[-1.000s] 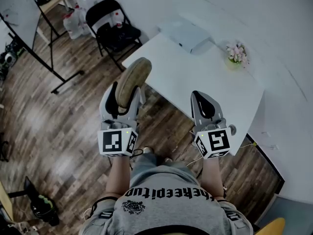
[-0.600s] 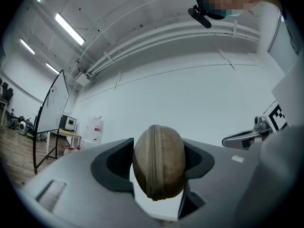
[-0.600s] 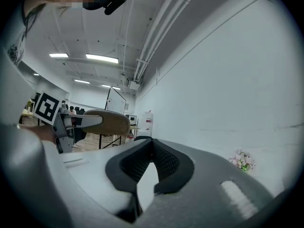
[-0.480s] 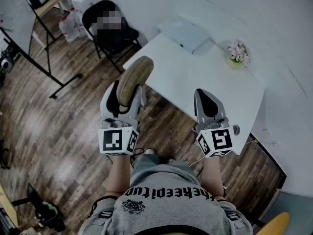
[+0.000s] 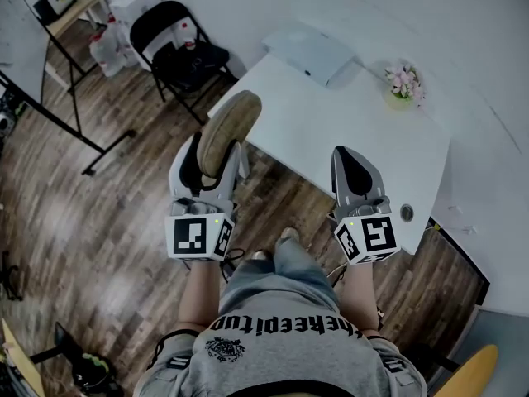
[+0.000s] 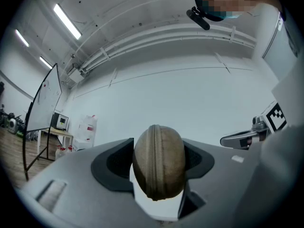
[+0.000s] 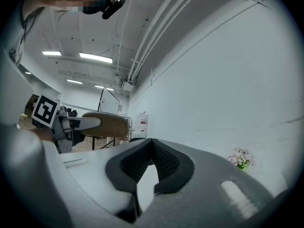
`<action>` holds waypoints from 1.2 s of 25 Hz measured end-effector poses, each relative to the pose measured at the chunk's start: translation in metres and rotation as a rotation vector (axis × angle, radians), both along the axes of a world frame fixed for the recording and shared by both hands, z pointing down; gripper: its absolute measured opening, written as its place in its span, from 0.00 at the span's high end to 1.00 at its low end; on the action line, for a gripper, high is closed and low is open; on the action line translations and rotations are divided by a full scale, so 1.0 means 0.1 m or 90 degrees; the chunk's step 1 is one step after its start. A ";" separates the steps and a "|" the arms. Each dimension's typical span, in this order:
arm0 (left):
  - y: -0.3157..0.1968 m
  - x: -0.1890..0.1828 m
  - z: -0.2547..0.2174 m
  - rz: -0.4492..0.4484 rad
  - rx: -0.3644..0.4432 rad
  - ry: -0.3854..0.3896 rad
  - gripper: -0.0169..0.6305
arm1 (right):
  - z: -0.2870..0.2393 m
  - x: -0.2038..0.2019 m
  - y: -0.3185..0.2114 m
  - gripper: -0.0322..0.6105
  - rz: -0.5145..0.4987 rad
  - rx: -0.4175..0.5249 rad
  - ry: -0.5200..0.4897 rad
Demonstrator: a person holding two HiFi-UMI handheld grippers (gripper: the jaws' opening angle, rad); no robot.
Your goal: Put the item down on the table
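A brown oval zippered pouch [image 5: 228, 129] stands on edge between the jaws of my left gripper [image 5: 216, 152], which is shut on it. The pouch hangs over the wooden floor, just off the near-left corner of the white table [image 5: 331, 139]. In the left gripper view the pouch [image 6: 159, 163] fills the gap between the pads, zip facing the camera. My right gripper [image 5: 353, 165] is shut and holds nothing, hovering over the table's near edge. The right gripper view shows its jaws [image 7: 151, 158] meeting, with the pouch [image 7: 111, 124] off to the left.
On the table stand a white box-like device [image 5: 310, 54] at the far corner, a small pot of pink flowers [image 5: 402, 85] at the right, and a small round thing [image 5: 406, 212] near the front edge. A black folding chair [image 5: 178, 44] and a whiteboard stand [image 5: 50, 81] are on the left.
Both grippers keep their pose and grip. The right gripper has drifted slightly right, and the table edge sits a little nearer as the person steps forward.
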State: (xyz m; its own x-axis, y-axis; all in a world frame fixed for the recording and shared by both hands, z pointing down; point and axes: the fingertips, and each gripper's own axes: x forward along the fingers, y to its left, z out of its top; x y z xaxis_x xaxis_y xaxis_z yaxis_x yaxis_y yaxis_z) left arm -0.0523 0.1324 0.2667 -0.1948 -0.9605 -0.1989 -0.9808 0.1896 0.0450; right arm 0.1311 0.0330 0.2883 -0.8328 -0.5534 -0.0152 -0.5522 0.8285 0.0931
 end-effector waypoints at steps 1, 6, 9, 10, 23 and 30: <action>-0.02 -0.01 0.00 0.002 0.000 0.001 0.54 | 0.01 -0.02 -0.02 0.95 0.001 -0.001 0.000; -0.15 -0.10 0.01 0.004 -0.003 -0.002 0.54 | 0.02 -0.15 -0.18 0.95 -0.001 -0.004 -0.001; -0.26 -0.17 0.02 0.002 -0.006 -0.001 0.54 | 0.02 -0.23 -0.30 0.95 -0.004 -0.007 -0.005; -0.30 -0.20 0.02 0.002 -0.006 0.000 0.54 | 0.02 -0.26 -0.35 0.95 -0.006 -0.008 -0.006; -1.09 -0.50 -0.02 0.001 -0.008 -0.002 0.54 | -0.03 -0.71 -1.16 0.95 -0.029 -0.009 -0.004; -1.52 -0.65 -0.02 -0.007 -0.013 -0.001 0.54 | -0.05 -0.92 -1.59 0.95 -0.048 -0.012 -0.003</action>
